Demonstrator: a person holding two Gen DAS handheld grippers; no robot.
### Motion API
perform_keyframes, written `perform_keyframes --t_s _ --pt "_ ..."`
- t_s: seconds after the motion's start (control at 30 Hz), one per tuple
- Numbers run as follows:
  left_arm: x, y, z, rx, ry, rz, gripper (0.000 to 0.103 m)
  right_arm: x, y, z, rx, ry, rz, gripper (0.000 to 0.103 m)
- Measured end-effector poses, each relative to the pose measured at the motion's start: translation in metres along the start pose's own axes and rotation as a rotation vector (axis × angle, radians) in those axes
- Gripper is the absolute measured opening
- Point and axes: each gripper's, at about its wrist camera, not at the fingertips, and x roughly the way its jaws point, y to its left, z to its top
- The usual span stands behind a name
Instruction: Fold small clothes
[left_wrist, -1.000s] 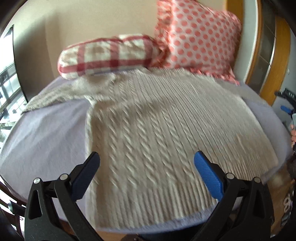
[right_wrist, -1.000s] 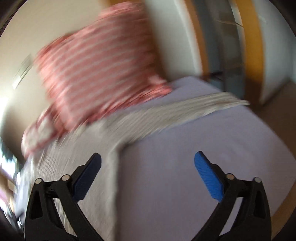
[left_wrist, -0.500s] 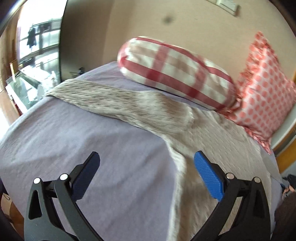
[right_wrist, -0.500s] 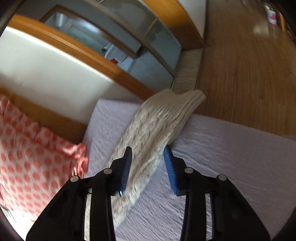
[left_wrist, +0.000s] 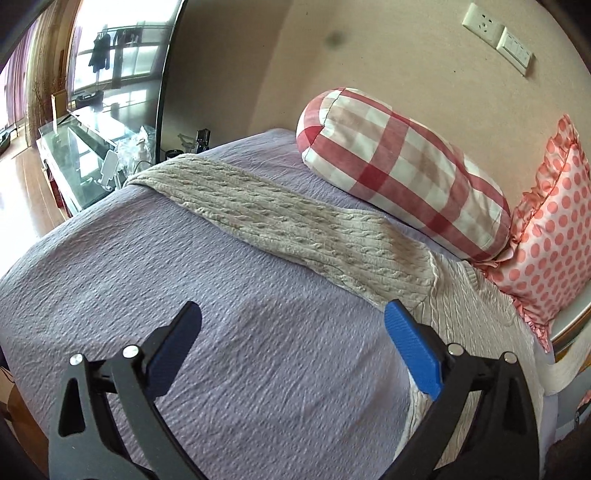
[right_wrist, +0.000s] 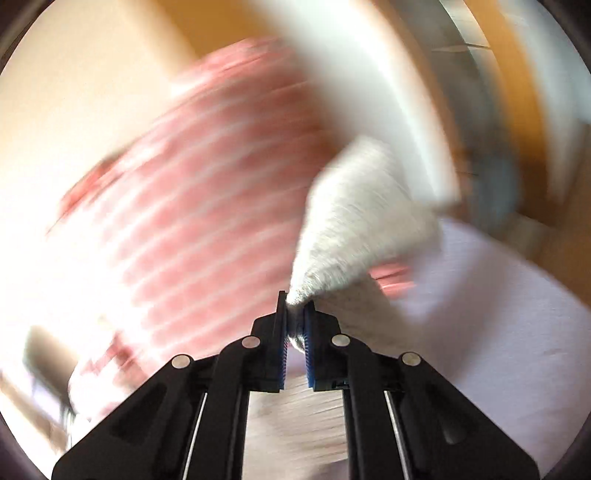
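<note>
The left tongs (left_wrist: 291, 332) are held wide open above the purple bed cover (left_wrist: 166, 295), and nothing is held in them. A knitted cream sweater (left_wrist: 295, 225) is spread flat on the bed. One sleeve is stretched out ahead of the left tongs, and the body lies by their right finger. A checked pillow (left_wrist: 402, 173) and a spotted pillow (left_wrist: 554, 236) are seen behind the sweater. The right tongs (right_wrist: 294, 314) are squeezed almost closed on a bunched piece of the sweater (right_wrist: 354, 229), which is lifted up. That picture is blurred.
</note>
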Motion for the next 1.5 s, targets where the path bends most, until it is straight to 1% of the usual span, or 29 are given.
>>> perform_keyframes --t_s 0.03,0.07,0.13,0.23,0.3,0.33,0.43,0.53,0.57,0.6,0.63,0.67,0.7,0.73,0.8,0.87,1.0,1.07,1.1,1.17,1.2,1.23,1.27,1.3,1.33,1.37,1.4,1.43,1.5 --pt "0.001 0.001 0.001 -0.008 0.0 -0.004 0.098 0.01 0.03 -0.011 -0.047 0.035 0.05 0.008" --pt "0.002 0.001 0.002 -0.014 0.001 -0.006 0.098 0.029 0.071 -0.032 -0.108 0.101 0.118 0.008" --pt "0.005 0.006 0.007 -0.044 0.017 -0.021 0.099 0.057 0.118 -0.067 -0.174 0.211 0.183 0.008" --pt "0.011 0.013 0.017 -0.078 0.041 -0.038 0.101 0.099 0.177 -0.14 -0.279 0.404 0.221 0.008" --pt "0.015 0.02 0.025 -0.097 0.045 -0.047 0.101 0.12 0.201 -0.182 -0.317 0.503 0.225 0.008" --pt "0.017 0.023 0.029 -0.102 0.049 -0.047 0.101 0.127 0.211 -0.197 -0.334 0.534 0.224 0.008" --pt "0.031 0.032 0.04 -0.125 0.071 -0.05 0.101 0.131 0.238 -0.222 -0.387 0.548 0.229 0.008" --pt "0.046 0.04 0.044 -0.168 0.117 -0.069 0.101 0.132 0.255 -0.233 -0.439 0.544 0.225 0.009" --pt "0.053 0.042 0.045 -0.19 0.138 -0.084 0.101 0.13 0.257 -0.238 -0.459 0.555 0.223 0.013" --pt "0.057 0.044 0.045 -0.203 0.147 -0.089 0.101 0.128 0.26 -0.244 -0.489 0.589 0.219 0.018" --pt "0.061 0.046 0.046 -0.217 0.156 -0.088 0.101 0.123 0.267 -0.25 -0.504 0.61 0.22 0.033" --pt "0.065 0.048 0.047 -0.229 0.16 -0.086 0.101 0.123 0.268 -0.255 -0.511 0.629 0.225 0.044" --pt "0.068 0.049 0.048 -0.239 0.163 -0.087 0.101 0.12 0.268 -0.259 -0.51 0.648 0.229 0.065" --pt "0.069 0.05 0.049 -0.244 0.156 -0.092 0.101 0.117 0.267 -0.261 -0.503 0.652 0.243 0.072" --pt "0.073 0.051 0.054 -0.255 0.155 -0.094 0.101 0.108 0.263 -0.26 -0.478 0.656 0.277 0.073" --pt "0.078 0.054 0.058 -0.28 0.154 -0.101 0.101 0.1 0.257 -0.254 -0.438 0.655 0.297 0.076" --pt "0.09 0.072 0.076 -0.395 0.149 -0.133 0.098 0.074 0.229 -0.23 -0.322 0.638 0.335 0.079" --pt "0.098 0.085 0.088 -0.454 0.138 -0.13 0.089 0.062 0.219 -0.221 -0.313 0.619 0.342 0.081" --pt "0.104 0.093 0.095 -0.477 0.134 -0.125 0.086 0.056 0.216 -0.217 -0.317 0.602 0.338 0.082" --pt "0.116 0.113 0.112 -0.53 0.111 -0.092 0.074 0.046 0.209 -0.21 -0.321 0.574 0.334 0.082" --pt "0.119 0.121 0.115 -0.552 0.103 -0.086 0.071 0.039 0.204 -0.206 -0.322 0.559 0.329 0.083" --pt "0.123 0.132 0.121 -0.583 0.093 -0.082 0.065 0.034 0.199 -0.203 -0.323 0.546 0.327 0.085" --pt "0.126 0.141 0.125 -0.608 0.094 -0.075 0.058 0.028 0.193 -0.199 -0.324 0.531 0.327 0.085" --pt "0.128 0.146 0.128 -0.616 0.1 -0.063 0.053 0.024 0.19 -0.197 -0.326 0.519 0.324 0.086" --pt "0.129 0.149 0.131 -0.616 0.107 -0.042 0.036 0.022 0.188 -0.195 -0.327 0.511 0.322 0.086" --pt "0.128 0.148 0.134 -0.603 0.112 -0.012 0.01 0.017 0.183 -0.191 -0.331 0.495 0.317 0.086" --pt "0.124 0.14 0.136 -0.563 0.106 0.028 0.007 0.014 0.179 -0.189 -0.331 0.484 0.312 0.086" --pt "0.118 0.129 0.14 -0.521 0.088 0.044 0.007 0.012 0.175 -0.186 -0.328 0.475 0.309 0.086" --pt "0.098 0.083 0.151 -0.355 0.025 0.067 0.006 0.007 0.162 -0.178 -0.304 0.455 0.31 0.086"
